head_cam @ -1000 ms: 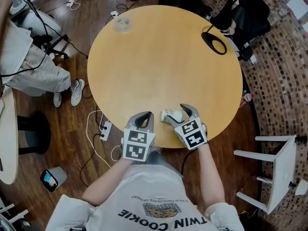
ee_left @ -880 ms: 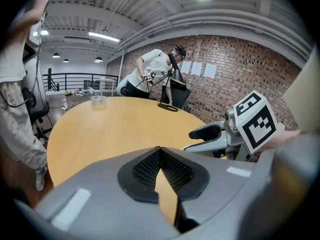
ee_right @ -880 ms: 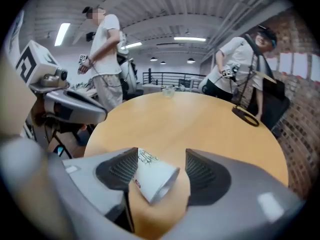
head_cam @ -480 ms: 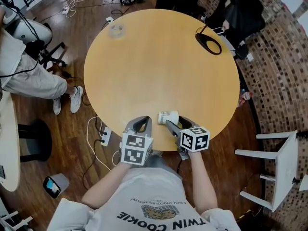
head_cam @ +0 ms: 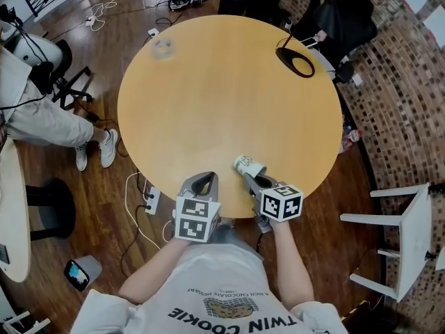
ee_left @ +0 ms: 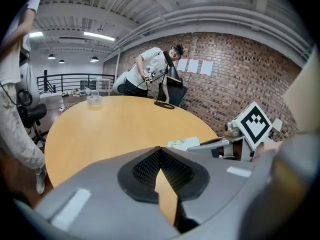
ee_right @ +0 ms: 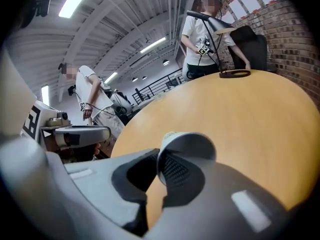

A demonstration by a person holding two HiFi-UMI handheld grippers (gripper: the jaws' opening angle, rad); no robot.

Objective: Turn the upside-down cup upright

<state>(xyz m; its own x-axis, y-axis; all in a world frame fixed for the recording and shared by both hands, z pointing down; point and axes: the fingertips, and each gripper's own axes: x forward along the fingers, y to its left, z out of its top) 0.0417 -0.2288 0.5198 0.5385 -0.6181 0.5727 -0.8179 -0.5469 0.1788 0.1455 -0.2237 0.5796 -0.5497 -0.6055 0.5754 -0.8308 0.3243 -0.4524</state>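
The right gripper (ee_right: pixel 158 158) is clamped on the cup (ee_right: pixel 196 144). One jaw sits inside the mouth and the other outside, so the wall at the rim is pinched between the pads. The cup is at the near edge of the counter (head_cam: pixel 222 82), a little right of the middle and directly ahead of that gripper.

It is neither upside down nor upright, but tipped onto a slant. Its long axis runs roughly along the line the gripper points. The open mouth faces back toward the gripper and the base points away, toward the middle of the counter and slightly left in the head view. Whether its lower side touches the counter cannot be told.

The left gripper (head_cam: pixel 202 181) hovers just left of the cup with its jaws together on nothing. It is near but plays no part.

With the mouth toward the right gripper and the grip on the rim, the coming move probably depends on that wrist. It would have to swing the base down and the mouth up, then set the base on the counter.
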